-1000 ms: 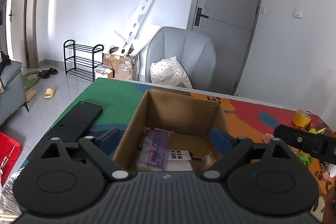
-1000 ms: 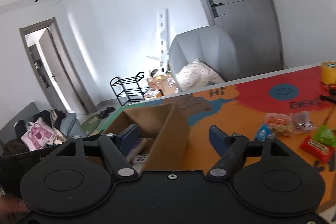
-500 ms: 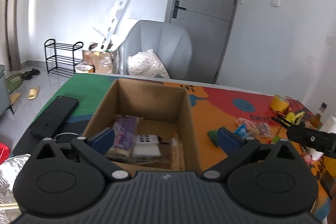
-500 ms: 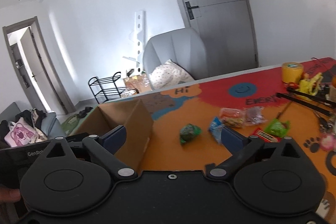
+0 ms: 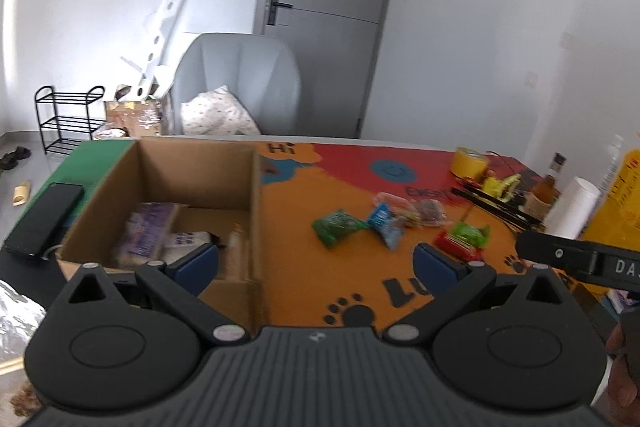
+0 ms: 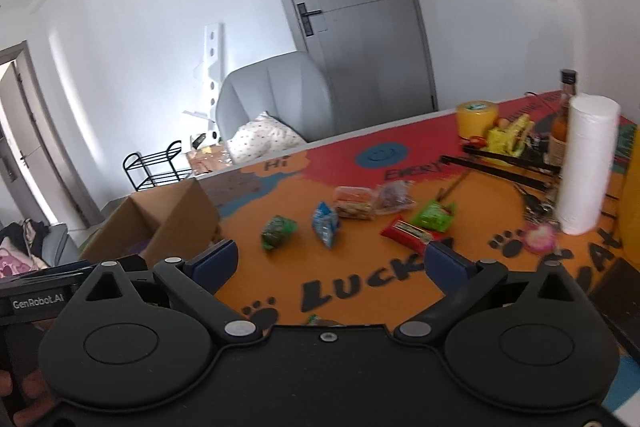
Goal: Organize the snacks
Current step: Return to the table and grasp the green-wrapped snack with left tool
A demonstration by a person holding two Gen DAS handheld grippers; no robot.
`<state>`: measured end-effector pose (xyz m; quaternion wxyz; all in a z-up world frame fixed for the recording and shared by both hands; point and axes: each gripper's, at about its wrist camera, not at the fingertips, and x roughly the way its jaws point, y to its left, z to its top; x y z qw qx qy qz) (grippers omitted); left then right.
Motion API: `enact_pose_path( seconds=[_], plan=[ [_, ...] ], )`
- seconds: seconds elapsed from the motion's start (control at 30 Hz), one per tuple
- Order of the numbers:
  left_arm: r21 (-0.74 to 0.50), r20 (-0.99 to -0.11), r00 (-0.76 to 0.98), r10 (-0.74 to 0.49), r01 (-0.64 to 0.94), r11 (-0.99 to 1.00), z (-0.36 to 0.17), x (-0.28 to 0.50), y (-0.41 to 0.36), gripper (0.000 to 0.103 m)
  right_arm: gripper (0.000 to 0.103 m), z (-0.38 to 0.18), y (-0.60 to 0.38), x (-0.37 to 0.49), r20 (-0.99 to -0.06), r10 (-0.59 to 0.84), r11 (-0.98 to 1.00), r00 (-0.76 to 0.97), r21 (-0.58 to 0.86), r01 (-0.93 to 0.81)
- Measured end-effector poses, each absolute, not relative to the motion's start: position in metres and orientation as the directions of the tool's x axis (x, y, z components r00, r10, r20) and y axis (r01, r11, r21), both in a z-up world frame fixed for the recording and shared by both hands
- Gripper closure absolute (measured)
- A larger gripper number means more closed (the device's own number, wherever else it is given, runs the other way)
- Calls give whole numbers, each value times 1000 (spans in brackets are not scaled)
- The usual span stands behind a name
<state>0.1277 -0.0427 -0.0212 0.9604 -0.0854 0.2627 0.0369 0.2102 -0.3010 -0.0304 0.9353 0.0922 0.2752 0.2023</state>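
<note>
An open cardboard box (image 5: 256,211) stands on the colourful mat and holds a purple packet (image 5: 146,233) and other snacks; it also shows in the right wrist view (image 6: 176,211). Loose snacks lie to its right: a dark green packet (image 5: 336,225) (image 6: 277,230), a blue packet (image 5: 385,223) (image 6: 326,223), a red bar (image 6: 412,234), a light green packet (image 6: 434,215) and clear packets (image 6: 354,202). My left gripper (image 5: 316,267) is open and empty, near the box's right wall. My right gripper (image 6: 330,261) is open and empty, in front of the snacks.
A white paper roll (image 6: 584,163), a bottle (image 6: 564,115), a yellow tape roll (image 6: 478,117), black rods (image 6: 504,165) and a yellow container (image 5: 616,195) crowd the table's right end. A black phone (image 5: 42,215) lies left of the box. A grey chair (image 5: 240,83) stands behind the table.
Both grippers have swung to the right, away from the box and toward the loose snacks. Both stay open and empty.
</note>
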Motion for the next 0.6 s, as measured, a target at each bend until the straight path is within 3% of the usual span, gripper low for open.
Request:
enact_pose_path(
  seconds=[0.6],
  plan=[
    [-154,-526,848,-67,-18,988,-44,137,-100,2,1,-55,-374,205,-505,322,935,801,303,-185]
  ],
)
